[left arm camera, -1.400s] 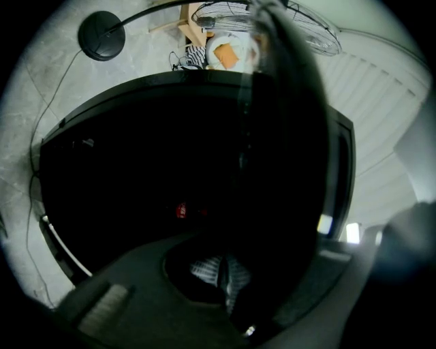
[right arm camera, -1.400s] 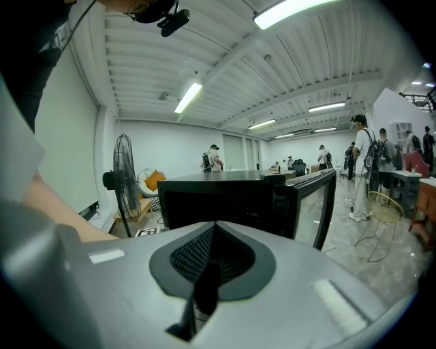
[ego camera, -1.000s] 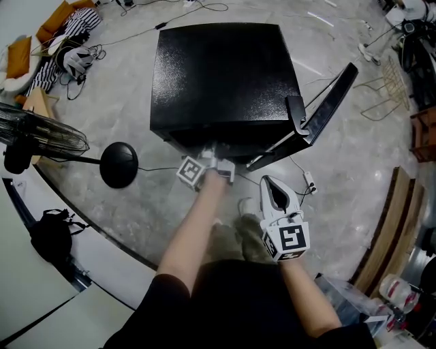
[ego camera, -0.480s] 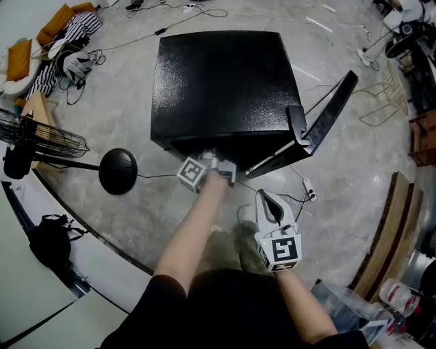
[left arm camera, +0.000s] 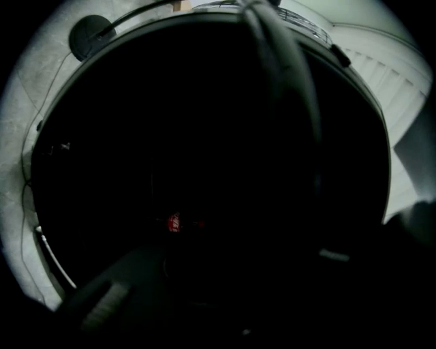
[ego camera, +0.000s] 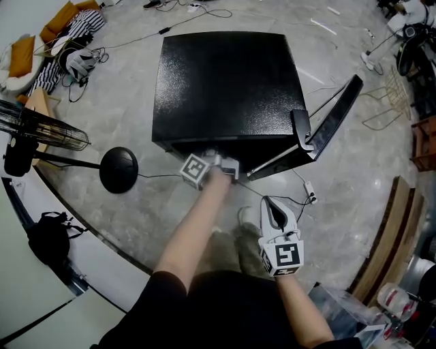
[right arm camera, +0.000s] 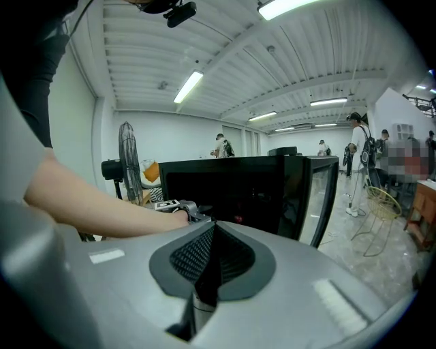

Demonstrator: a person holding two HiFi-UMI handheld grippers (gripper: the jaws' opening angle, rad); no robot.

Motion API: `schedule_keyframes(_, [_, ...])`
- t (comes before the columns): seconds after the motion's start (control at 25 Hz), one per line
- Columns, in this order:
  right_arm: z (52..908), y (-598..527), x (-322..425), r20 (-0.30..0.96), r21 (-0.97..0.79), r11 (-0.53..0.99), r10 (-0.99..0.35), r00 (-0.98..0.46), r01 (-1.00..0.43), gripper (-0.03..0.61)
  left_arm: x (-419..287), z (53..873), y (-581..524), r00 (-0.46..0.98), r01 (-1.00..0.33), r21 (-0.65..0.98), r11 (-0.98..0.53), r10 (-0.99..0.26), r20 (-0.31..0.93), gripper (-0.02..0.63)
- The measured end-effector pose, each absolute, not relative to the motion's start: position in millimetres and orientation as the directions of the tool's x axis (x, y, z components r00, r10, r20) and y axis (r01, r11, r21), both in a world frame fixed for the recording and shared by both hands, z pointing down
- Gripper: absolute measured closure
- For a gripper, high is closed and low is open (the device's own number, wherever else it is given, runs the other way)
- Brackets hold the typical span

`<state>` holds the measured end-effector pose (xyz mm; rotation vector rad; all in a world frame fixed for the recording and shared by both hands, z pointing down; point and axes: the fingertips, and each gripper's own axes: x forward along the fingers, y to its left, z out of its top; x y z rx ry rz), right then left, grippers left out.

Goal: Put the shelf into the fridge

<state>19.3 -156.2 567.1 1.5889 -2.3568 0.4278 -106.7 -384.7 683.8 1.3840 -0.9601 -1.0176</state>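
Lingering at fridge [ego camera: 228,85]: left hand-held gripper [ego camera: 219,162].

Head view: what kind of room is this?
Probably a workshop or lab hall, not a kitchen: a black fridge stands alone on bare floor, with loose cables and a standing fan nearby.

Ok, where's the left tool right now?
Head view, centre: the left tool is at the black fridge's front opening, just left of its open door; its own view looks into the dark interior.
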Motion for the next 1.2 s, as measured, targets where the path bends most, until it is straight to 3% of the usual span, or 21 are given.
schedule_keyframes(1.2, [591.9, -138.4, 50.2, 0.424, -0.115, 0.290, -0.851, -0.311, -0.950, 0.578, -102.8, 677.5, -417.9, 0.324, -0.003, 0.999, -0.041, -0.945, -0.038, 0.591])
